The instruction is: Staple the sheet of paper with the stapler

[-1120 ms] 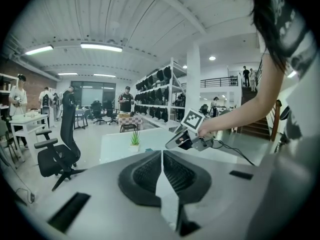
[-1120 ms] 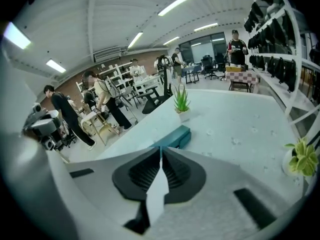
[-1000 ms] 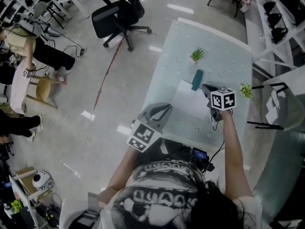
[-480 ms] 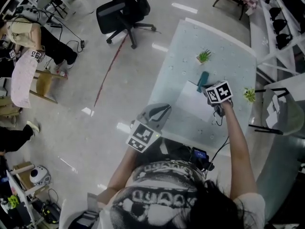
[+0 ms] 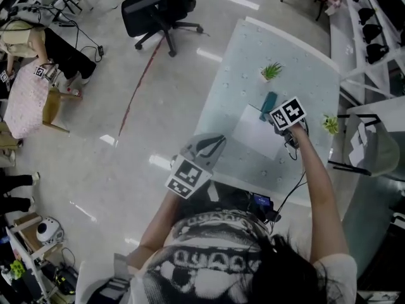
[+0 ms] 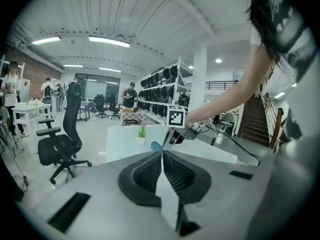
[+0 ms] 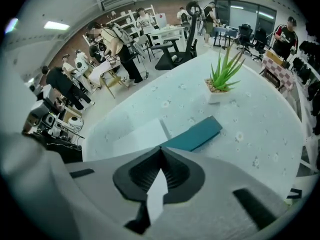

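Saw the slim teal stapler just beyond the right hand-held gripper, pressed together and empty, long axis slanting toward upper right at the white paper sheet edge; left hand-held gripper, likewise pressed together, well apart at lower left.

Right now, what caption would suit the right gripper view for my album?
Shut right hand-held gripper aimed at a teal stapler beside a white sheet of paper, a potted plant beyond.
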{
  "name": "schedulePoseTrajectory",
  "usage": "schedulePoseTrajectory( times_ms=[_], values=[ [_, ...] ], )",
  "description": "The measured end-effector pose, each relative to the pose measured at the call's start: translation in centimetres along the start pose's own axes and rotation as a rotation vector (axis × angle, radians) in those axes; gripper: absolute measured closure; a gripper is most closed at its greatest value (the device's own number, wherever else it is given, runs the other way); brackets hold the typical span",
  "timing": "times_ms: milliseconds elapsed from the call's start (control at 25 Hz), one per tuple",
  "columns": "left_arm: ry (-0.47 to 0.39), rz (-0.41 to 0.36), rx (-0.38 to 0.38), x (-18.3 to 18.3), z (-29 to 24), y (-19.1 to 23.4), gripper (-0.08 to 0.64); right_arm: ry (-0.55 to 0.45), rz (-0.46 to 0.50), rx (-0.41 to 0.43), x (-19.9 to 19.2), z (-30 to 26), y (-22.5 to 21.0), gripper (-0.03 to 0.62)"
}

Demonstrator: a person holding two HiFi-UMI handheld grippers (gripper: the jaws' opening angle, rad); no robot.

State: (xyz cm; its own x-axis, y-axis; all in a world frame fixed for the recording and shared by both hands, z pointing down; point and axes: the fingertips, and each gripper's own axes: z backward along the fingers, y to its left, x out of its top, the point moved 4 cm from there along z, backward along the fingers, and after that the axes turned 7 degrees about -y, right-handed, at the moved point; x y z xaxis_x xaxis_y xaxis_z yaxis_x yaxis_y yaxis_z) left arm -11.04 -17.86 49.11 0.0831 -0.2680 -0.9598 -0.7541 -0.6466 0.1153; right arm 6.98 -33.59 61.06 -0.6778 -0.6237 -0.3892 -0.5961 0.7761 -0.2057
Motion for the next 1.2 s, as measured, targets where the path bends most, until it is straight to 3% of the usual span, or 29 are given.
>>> schedulePoseTrajectory(
  times_ms=[200, 440, 960, 1200],
  values=[
    [0.003, 0.008, -0.051, 0.1, -1.5, -0.1, 0.548, 0.034, 0.013, -0.043, 0.2, 0.0, 0.2, 0.588],
    [0.004, -0.001, -0.107, 0.3, -3.0, -0.8, 0.548, 0.054, -0.006, -0.018, 0.2, -0.1, 0.1, 0.588],
    [-0.018, 0.01, -0.058, 1.1, -4.3, 0.7, 0.548, 0.145, -0.014, 0.004, 0.4, -0.8, -0.2, 0.588],
    [-0.035, -0.018, -0.054, 2.0, -4.1, 0.2, 0.548, 0.095, -0.01, -0.056, 0.0, -1.0, -0.3, 0.594]
  ],
)
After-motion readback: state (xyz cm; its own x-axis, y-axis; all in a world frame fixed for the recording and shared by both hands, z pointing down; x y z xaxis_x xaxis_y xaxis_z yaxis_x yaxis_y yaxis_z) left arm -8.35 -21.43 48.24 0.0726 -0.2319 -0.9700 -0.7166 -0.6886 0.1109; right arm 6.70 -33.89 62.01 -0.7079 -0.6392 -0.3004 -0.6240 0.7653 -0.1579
